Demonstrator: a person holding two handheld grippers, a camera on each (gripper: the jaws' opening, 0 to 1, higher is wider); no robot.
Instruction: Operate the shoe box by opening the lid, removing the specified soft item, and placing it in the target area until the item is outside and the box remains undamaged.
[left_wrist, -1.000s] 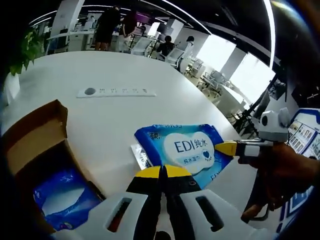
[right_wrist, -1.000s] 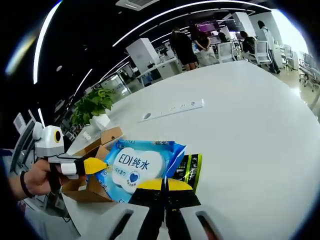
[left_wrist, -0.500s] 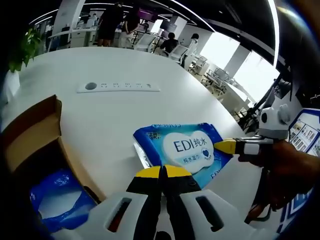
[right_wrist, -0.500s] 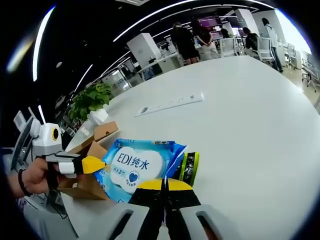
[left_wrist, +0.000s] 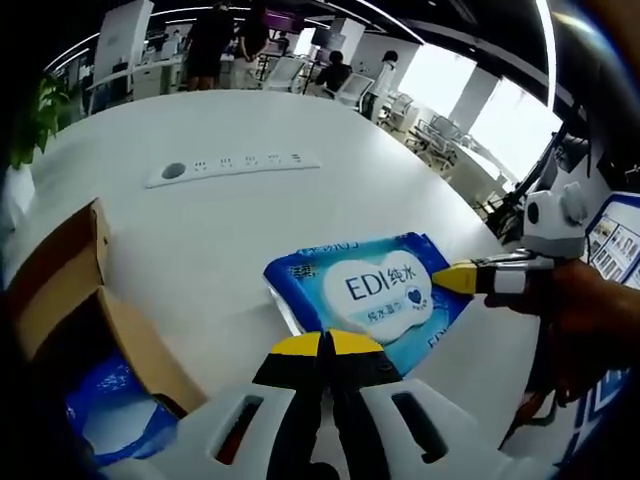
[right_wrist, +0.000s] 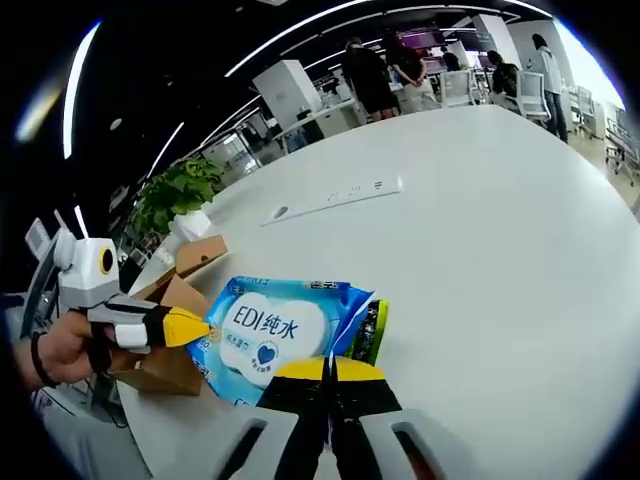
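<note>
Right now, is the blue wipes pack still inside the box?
No. The wipes pack is outside, held over the table beside the open box.

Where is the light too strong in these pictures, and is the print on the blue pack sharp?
Left gripper view: windows are blown out white; the pack print reads sharply. Right gripper view: ceiling light strips glare, straight lines bend near the edges, the pack stays legible.

**Readable print: the wipes pack**

The blue wipes pack (left_wrist: 370, 295), just ahead of the left tongs (left_wrist: 324, 345), bears "EDI纯水" in blue on its white cloud-shaped label (smaller characters and a heart below are too small to read). In the right gripper view the pack (right_wrist: 270, 330) shows the same "EDI纯水" just beyond the right tongs (right_wrist: 328, 368).
</note>
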